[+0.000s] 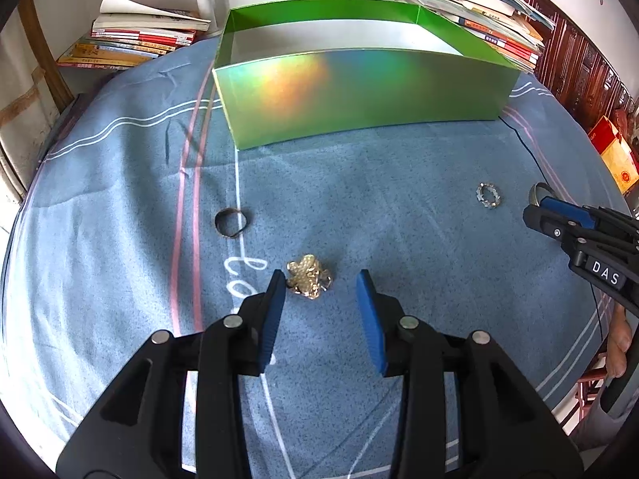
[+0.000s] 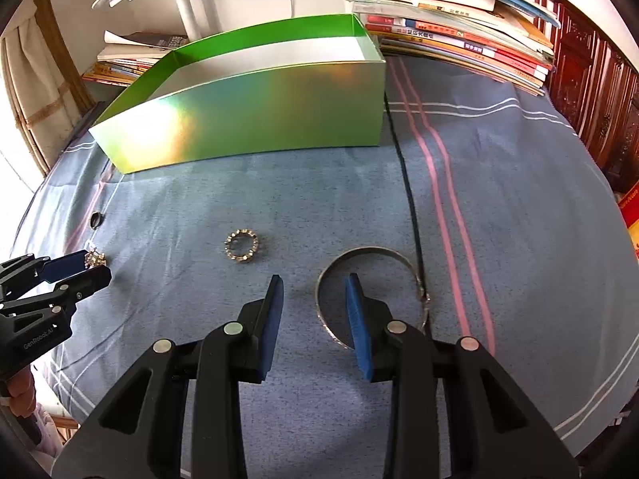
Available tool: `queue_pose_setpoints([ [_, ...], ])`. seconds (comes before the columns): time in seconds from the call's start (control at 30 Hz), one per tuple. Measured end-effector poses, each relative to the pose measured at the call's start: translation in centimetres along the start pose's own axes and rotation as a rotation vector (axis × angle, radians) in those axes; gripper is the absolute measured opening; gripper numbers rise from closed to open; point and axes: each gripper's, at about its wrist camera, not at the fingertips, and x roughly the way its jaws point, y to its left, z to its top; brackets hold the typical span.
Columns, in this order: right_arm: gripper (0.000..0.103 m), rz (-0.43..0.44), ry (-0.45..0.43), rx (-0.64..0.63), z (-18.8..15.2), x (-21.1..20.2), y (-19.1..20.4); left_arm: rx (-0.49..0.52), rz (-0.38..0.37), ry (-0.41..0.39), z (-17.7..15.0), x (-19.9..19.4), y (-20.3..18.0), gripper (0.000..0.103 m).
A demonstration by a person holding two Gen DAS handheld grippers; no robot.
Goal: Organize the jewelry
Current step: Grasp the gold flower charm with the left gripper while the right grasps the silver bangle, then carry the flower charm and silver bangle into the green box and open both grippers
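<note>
My left gripper (image 1: 321, 283) is open just above the blue cloth. A crumpled gold chain piece (image 1: 308, 281) lies between its fingers, close to the left pad, and no pad presses on it. My right gripper (image 2: 313, 279) is open too. A silver bangle (image 2: 369, 250) lies flat with its left rim between the fingers and the right finger inside the hoop. A stone-set ring (image 2: 241, 246) sits to the left of that gripper. A dark ring (image 1: 231, 222) lies left of the gold piece. Behind them stands an open, shiny green box (image 1: 359, 95).
Book stacks (image 1: 135, 40) (image 2: 459, 28) line the back edge on both sides of the box. A black cable (image 2: 407, 183) runs across the blue cloth (image 2: 519, 199) past the bangle. Dark carved wood furniture (image 2: 599, 92) stands at the right.
</note>
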Motion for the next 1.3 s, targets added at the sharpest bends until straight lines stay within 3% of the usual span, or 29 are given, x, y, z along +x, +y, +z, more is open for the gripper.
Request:
queue_pose_setpoints([
  [0.2, 0.032, -0.057, -0.017, -0.011, 0.0, 0.3, 0.6, 0.001, -0.002, -0.006, 0.2, 0.4, -0.1, 0.037],
  [0.27, 0.018, -0.073, -0.027, -0.019, -0.1, 0.3, 0.9, -0.001, -0.001, -0.009, 0.2, 0.4, 0.0, 0.031],
  [0.37, 0.006, -0.061, -0.032, -0.024, -0.2, 0.3, 1.1, 0.001, -0.004, -0.013, 0.1, 0.3, 0.1, 0.024],
  [0.53, 0.004, -0.049, -0.037, -0.031, 0.1, 0.1, 1.3, 0.009, 0.007, -0.032, 0.2, -0.2, -0.1, 0.021],
  [0.8, 0.004, -0.033, -0.139, -0.072, 2.7, -3.0, 2.2, 0.010, 0.014, -0.112, 1.8, -2.8, 0.2, 0.022],
  [0.97, 0.004, -0.011, -0.259, -0.124, 7.1, -5.8, 3.0, 0.022, 0.039, -0.209, 5.3, -5.3, 0.9, 0.022],
  [1.07, 0.004, -0.017, -0.320, -0.145, 10.7, -6.3, 3.8, 0.022, 0.054, -0.276, 9.2, -6.3, 1.5, 0.022],
  [1.17, 0.004, -0.035, -0.321, -0.170, 13.9, -4.7, 4.6, 0.022, 0.043, -0.278, 13.0, -5.4, 1.9, 0.022],
  [1.3, 0.004, -0.058, -0.248, -0.179, 16.9, 0.1, 5.0, 0.004, 0.050, -0.228, 17.3, -1.6, 2.0, 0.022],
])
